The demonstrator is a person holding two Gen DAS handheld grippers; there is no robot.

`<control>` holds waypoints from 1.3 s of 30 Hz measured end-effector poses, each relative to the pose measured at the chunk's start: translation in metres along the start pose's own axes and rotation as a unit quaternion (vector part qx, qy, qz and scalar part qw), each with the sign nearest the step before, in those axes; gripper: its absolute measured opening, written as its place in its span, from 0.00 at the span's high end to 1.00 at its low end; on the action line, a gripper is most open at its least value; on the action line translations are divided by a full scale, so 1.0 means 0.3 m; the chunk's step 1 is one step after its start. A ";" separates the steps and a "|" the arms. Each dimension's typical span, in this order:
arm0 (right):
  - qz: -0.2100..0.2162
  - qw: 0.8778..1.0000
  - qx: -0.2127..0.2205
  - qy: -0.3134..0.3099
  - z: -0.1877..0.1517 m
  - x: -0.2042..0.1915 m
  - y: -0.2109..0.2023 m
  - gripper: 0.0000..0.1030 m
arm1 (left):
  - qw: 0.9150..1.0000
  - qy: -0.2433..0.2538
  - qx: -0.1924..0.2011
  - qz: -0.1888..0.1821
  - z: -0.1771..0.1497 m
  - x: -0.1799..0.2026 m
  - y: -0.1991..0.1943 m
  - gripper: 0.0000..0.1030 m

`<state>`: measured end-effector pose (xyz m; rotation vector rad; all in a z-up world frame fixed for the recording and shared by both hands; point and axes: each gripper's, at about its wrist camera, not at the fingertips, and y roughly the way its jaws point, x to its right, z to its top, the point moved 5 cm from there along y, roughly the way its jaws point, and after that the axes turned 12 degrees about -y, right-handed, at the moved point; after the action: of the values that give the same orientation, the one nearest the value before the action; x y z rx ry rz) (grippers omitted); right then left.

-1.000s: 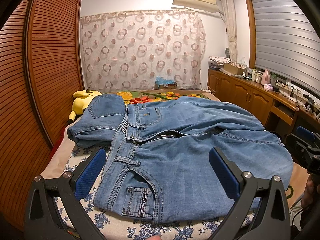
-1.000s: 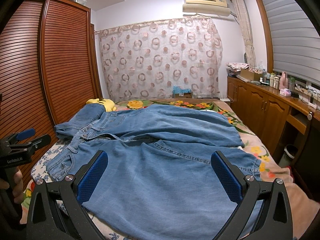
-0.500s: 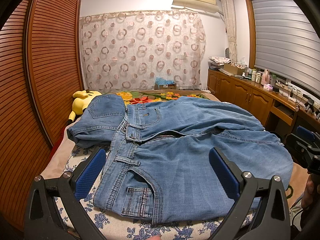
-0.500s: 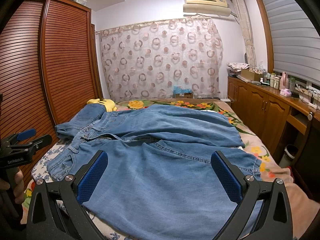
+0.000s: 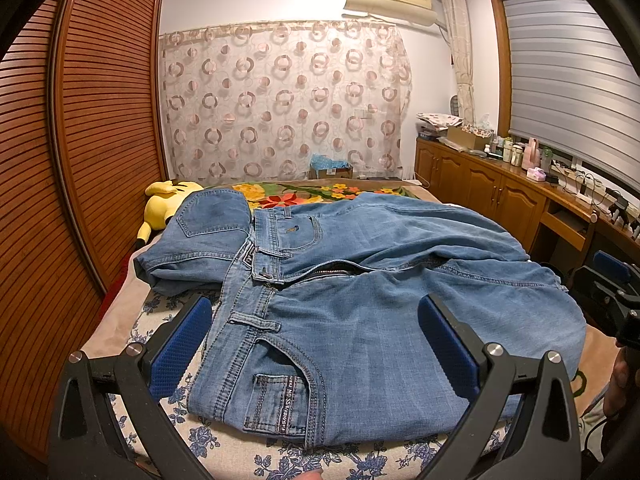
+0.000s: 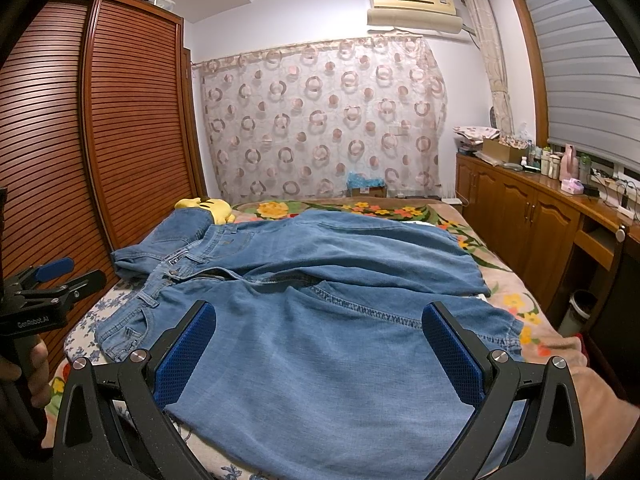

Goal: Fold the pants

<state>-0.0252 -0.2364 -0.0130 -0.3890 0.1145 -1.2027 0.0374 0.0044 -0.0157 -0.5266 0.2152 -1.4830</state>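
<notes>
Two wrist cameras, side by side at the near edge of the bed, both facing the curtained far wall.

The left wrist view sits low and close over the waistband end of the jeans (image 5: pixel 360 312), framed by the left gripper (image 5: pixel 316 344); the right gripper (image 5: pixel 608 280) shows at its right edge. The right wrist view looks from further right, over the legs of the jeans (image 6: pixel 340 320), between the right gripper (image 6: pixel 320 352) fingers, with the left gripper (image 6: pixel 52 280) at its left edge. Both share the jeans, curtain (image 5: pixel 280 100) and plush toy (image 5: pixel 164 204).

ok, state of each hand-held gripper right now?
Left hand-held gripper: open, holding nothing, over the jeans.
Right hand-held gripper: open, holding nothing.
</notes>
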 end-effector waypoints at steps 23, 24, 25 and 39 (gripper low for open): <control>0.036 0.999 -0.030 -0.011 -0.026 -0.018 0.077 0.00 | 0.998 -0.006 -0.051 0.023 -0.058 -0.074 0.047 0.00; 0.038 0.999 -0.034 -0.011 -0.025 -0.017 0.087 0.00 | 0.998 -0.008 -0.055 0.028 -0.067 -0.088 0.055 0.00; 0.042 0.998 -0.038 -0.012 -0.023 -0.016 0.096 0.00 | 0.998 -0.009 -0.058 0.031 -0.071 -0.097 0.059 0.00; 0.074 0.994 -0.071 -0.036 -0.007 -0.005 0.188 0.00 | 0.994 -0.036 -0.082 0.063 -0.125 -0.274 0.114 0.00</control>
<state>0.0235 -0.2183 -0.0350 -0.5394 0.1646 -1.0368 0.0430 0.0774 -0.0788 -0.6853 0.3091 -1.3283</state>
